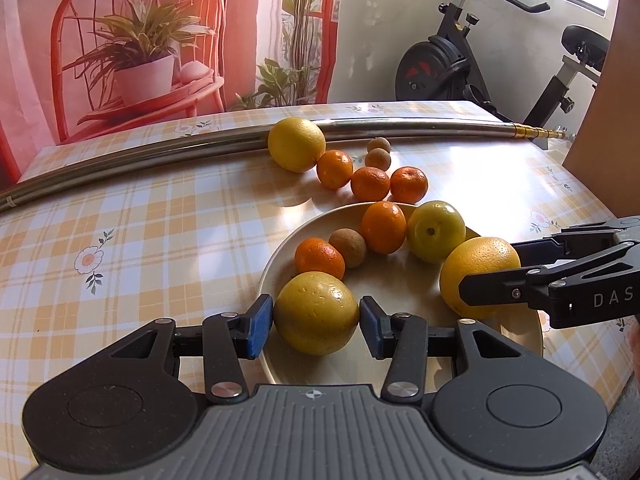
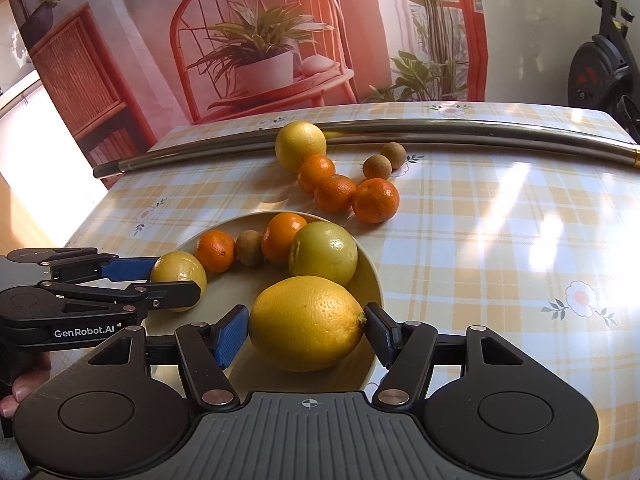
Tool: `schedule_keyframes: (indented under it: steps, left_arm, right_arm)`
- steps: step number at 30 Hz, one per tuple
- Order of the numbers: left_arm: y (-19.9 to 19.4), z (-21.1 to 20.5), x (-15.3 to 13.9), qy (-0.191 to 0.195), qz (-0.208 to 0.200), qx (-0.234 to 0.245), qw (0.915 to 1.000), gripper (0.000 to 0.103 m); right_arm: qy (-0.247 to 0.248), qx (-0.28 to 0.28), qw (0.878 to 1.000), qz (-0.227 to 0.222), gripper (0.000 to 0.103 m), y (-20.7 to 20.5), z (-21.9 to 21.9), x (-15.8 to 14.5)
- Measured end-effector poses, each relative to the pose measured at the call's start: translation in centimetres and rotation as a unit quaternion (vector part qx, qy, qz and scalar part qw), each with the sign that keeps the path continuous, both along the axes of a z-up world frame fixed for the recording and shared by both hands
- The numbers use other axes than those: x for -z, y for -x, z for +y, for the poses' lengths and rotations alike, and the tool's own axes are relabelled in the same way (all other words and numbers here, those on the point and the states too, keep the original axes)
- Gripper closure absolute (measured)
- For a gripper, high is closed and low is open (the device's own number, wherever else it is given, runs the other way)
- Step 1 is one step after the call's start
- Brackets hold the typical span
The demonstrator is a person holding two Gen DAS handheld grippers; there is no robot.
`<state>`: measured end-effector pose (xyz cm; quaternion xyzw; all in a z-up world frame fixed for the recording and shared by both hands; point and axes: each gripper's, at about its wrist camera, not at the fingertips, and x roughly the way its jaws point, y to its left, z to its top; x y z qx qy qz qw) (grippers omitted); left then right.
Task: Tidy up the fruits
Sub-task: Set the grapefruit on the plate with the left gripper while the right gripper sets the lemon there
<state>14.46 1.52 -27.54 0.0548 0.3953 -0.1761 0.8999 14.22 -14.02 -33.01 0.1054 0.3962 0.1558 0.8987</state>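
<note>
A beige plate (image 1: 392, 280) (image 2: 228, 292) sits on the checked tablecloth. My left gripper (image 1: 316, 326) (image 2: 178, 282) is shut on a round yellow citrus (image 1: 316, 312) over the plate's near left rim. My right gripper (image 2: 306, 332) (image 1: 486, 270) is shut on a larger yellow lemon-like fruit (image 2: 308, 322) (image 1: 476, 272) over the plate's right side. Inside the plate lie two mandarins (image 1: 320, 258) (image 1: 383, 227), a small brown fruit (image 1: 348, 247) and a green-yellow fruit (image 1: 436, 231). Beyond the plate on the cloth are a big yellow citrus (image 1: 297, 144), three mandarins (image 1: 370, 184) and two small brown fruits (image 1: 378, 159).
A long metal pole (image 1: 160, 152) lies across the far side of the table, touching the big yellow citrus. A brown board (image 1: 600, 120) stands at the right, an exercise bike (image 1: 460, 60) behind. The printed backdrop hangs past the far edge. A hand (image 2: 24, 384) holds the left gripper.
</note>
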Motion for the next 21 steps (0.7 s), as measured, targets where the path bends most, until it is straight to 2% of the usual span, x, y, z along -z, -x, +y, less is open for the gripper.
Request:
schedule_keyframes:
  steps: [5,17,21]
  left_arm:
    - [0.2,0.5,-0.2,0.012,0.006,-0.001,0.9999,0.053]
    - [1.1,0.6,-1.4,0.013,-0.015,-0.003,0.9998,0.053]
    - [1.1,1.0,-2.4,0.028,-0.024,-0.005,0.9993,0.053]
  right_arm:
    - [-0.005,0.005,1.000,-0.002,0.043,0.2,-0.3,-0.2]
    - [-0.008,0.019,1.000,-0.022,0.043,0.8,-1.3,-1.6]
    - [-0.009,0.022,0.999,-0.028,0.043,0.9,-1.6,-2.0]
